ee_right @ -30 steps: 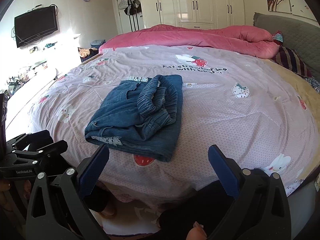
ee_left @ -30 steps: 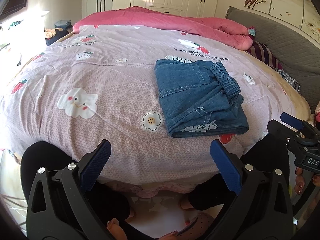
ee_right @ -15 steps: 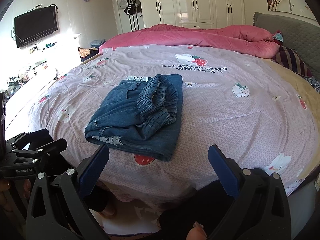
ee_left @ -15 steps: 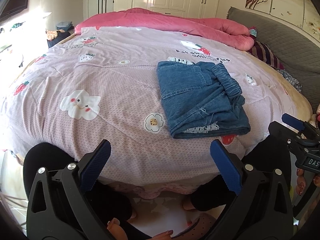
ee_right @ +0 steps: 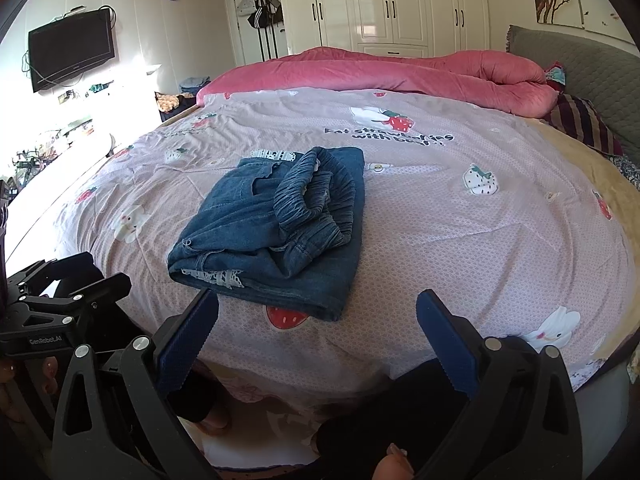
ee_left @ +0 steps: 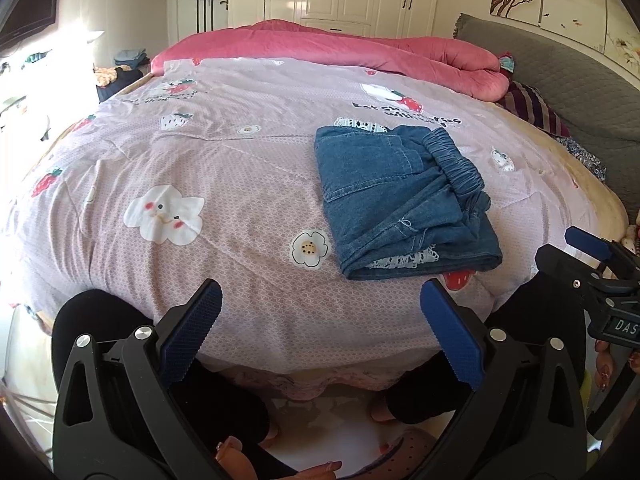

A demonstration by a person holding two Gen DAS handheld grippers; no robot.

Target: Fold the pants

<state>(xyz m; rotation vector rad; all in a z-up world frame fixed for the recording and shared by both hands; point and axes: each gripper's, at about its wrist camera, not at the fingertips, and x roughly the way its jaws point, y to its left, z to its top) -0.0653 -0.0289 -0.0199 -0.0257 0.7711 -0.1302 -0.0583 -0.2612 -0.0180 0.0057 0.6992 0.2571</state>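
Observation:
The blue denim pants (ee_left: pixel 404 200) lie folded in a compact rectangle on the pink patterned bed cover (ee_left: pixel 224 168), elastic waistband on top, white lace trim showing at both ends. They also show in the right wrist view (ee_right: pixel 280 232). My left gripper (ee_left: pixel 320 332) is open and empty, held off the bed's near edge, left of the pants. My right gripper (ee_right: pixel 316 336) is open and empty, just in front of the pants' near edge. Each gripper shows at the edge of the other's view: the right one (ee_left: pixel 592 272), the left one (ee_right: pixel 60 304).
A rolled pink quilt (ee_left: pixel 360 48) lies along the far side of the bed. A grey headboard (ee_left: pixel 568 80) and striped pillow (ee_left: pixel 532 108) are at the right. White wardrobes (ee_right: pixel 392 4) and a wall TV (ee_right: pixel 72 48) stand behind. The person's dark-clad legs (ee_left: pixel 120 332) are below the bed edge.
Both grippers stay open and empty. The left view has shifted slightly; the pants have not moved.

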